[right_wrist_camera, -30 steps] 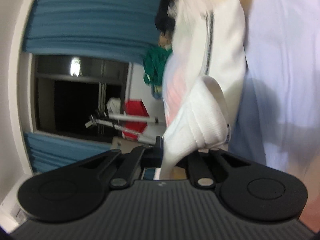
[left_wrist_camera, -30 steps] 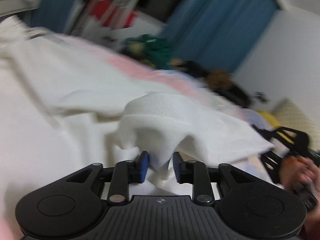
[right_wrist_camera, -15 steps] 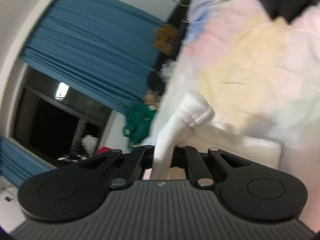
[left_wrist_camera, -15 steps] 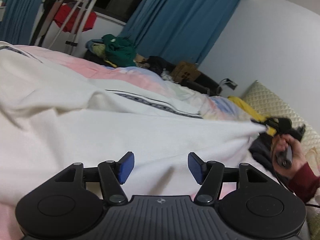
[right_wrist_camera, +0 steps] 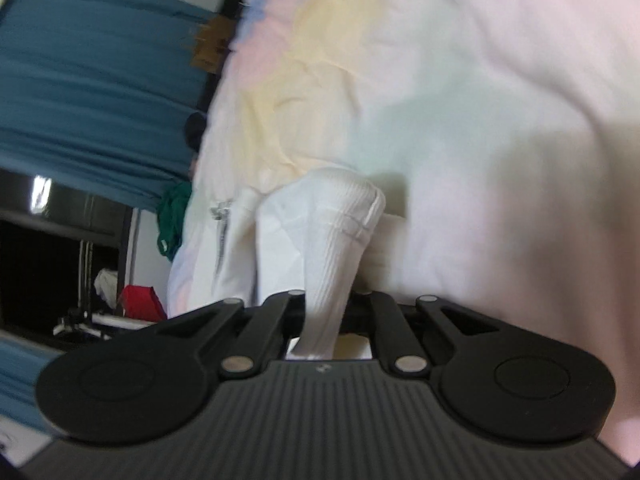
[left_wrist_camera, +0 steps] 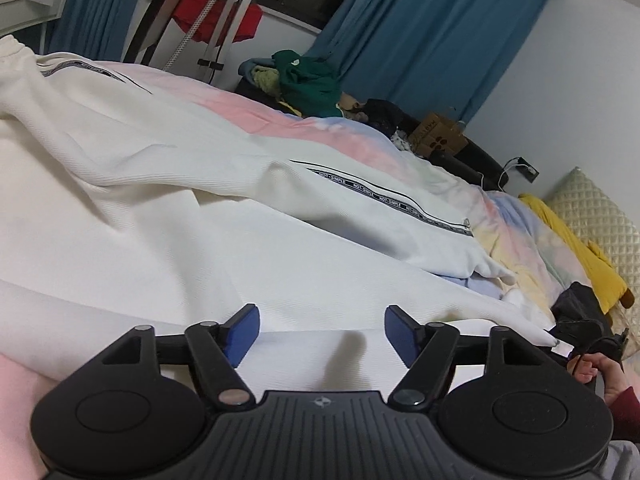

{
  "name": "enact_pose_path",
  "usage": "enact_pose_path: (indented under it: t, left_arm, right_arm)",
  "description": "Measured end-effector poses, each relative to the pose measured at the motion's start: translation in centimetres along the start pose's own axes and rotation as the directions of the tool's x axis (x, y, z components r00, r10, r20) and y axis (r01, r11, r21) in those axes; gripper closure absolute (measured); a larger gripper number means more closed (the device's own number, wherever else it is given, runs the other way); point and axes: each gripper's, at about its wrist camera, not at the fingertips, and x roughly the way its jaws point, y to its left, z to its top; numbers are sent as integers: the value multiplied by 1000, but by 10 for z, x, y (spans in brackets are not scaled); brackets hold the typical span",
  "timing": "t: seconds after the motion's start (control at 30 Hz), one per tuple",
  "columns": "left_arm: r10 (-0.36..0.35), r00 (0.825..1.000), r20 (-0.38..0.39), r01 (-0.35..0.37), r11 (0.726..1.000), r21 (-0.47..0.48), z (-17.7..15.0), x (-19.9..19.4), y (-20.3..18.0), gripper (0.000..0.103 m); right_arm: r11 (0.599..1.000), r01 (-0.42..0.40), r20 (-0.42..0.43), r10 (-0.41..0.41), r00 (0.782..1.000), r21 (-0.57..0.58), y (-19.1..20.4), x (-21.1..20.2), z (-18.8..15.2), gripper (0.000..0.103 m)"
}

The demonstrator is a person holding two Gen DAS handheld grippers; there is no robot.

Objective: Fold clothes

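Item: white trousers (left_wrist_camera: 168,184), ribbed knit with a black printed side stripe (left_wrist_camera: 384,196).
Location: spread across a pastel bedspread (left_wrist_camera: 516,240), one leg laid over the other, waistband toward the far left.
Left gripper (left_wrist_camera: 320,336): blue pads (left_wrist_camera: 242,334) wide apart, holding nothing, low over the near leg.
Right gripper (right_wrist_camera: 326,320): clamped on the ribbed cuff (right_wrist_camera: 340,224), which bunches up between the fingers; from the left view it draws that leg out to a taut point at the right.
Step in hand, as judged: stretching the near leg straight before folding.
Advice: keep the cuff grip firm and low; pull only until wrinkles flatten; align the leg with the striped one; let the free gripper pin or take the cloth near the waist.
Risk: overpulling may drag the whole garment.
Surroundings: blue curtains (left_wrist_camera: 432,40), green clothes heap (left_wrist_camera: 308,80), yellow cloth (left_wrist_camera: 576,240).
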Motion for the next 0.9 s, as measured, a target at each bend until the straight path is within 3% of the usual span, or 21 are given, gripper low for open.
enact_pose_path:
  t: [0.13, 0.27, 0.37, 0.5, 0.6, 0.73, 0.9]
  left_arm:
    - [6, 1000, -3, -6, 1000, -25, 1, -1, 1, 28]
    - [33, 999, 0, -33, 997, -63, 4, -1, 8, 28]
    - [65, 998, 12, -63, 992, -106, 9, -8, 15, 28]
    - [131, 991, 39, -123, 977, -173, 21, -34, 32, 25]
    - [183, 981, 59, -165, 960, -227, 31, -58, 49, 20]
    - [309, 949, 63, -270, 899, -343, 44, -91, 84, 19]
    - [404, 914, 44, -300, 744, -597, 45, -120, 146, 17]
  right_arm:
    - [973, -118, 99, 140, 985, -198, 40, -19, 3, 97]
    - [946, -109, 156, 163, 974, -306, 65, -21, -1, 97]
    - [959, -5, 123, 41, 992, -283, 53, -4, -1, 97]
    - [981, 13, 79, 2, 997, -192, 30, 5, 2, 96]
    - [977, 40, 75, -24, 997, -211, 29, 6, -4, 96]
    - [973, 41, 79, -23, 997, -228, 33, 3, -8, 95]
    - [976, 36, 73, -20, 997, -215, 32, 1, -9, 95]
